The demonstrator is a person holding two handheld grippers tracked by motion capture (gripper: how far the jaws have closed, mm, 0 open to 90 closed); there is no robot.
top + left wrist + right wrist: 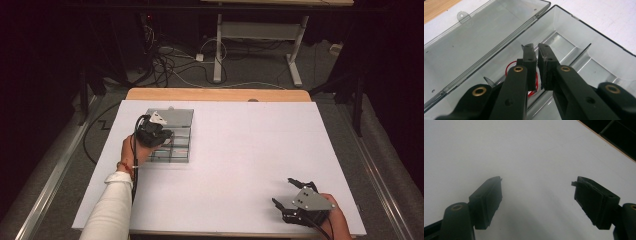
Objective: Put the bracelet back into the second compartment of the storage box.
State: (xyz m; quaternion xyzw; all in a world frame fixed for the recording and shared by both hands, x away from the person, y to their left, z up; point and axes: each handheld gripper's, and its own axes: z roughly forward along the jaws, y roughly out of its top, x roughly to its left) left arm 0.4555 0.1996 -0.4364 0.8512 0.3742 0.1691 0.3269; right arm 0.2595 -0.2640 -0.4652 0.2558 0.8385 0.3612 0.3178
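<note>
At the far left of the white desk point(240, 150), the left gripper point(535, 47) reaches down into an open clear plastic compartment box point(574, 47), its lid point(474, 45) laid flat beyond. Its jaws stand a narrow gap apart, just above a thin red loop point(509, 67) lying in a compartment, gripping nothing. The right gripper point(291, 192), jaws spread wide and empty, rests over the desk's near right corner.
</note>
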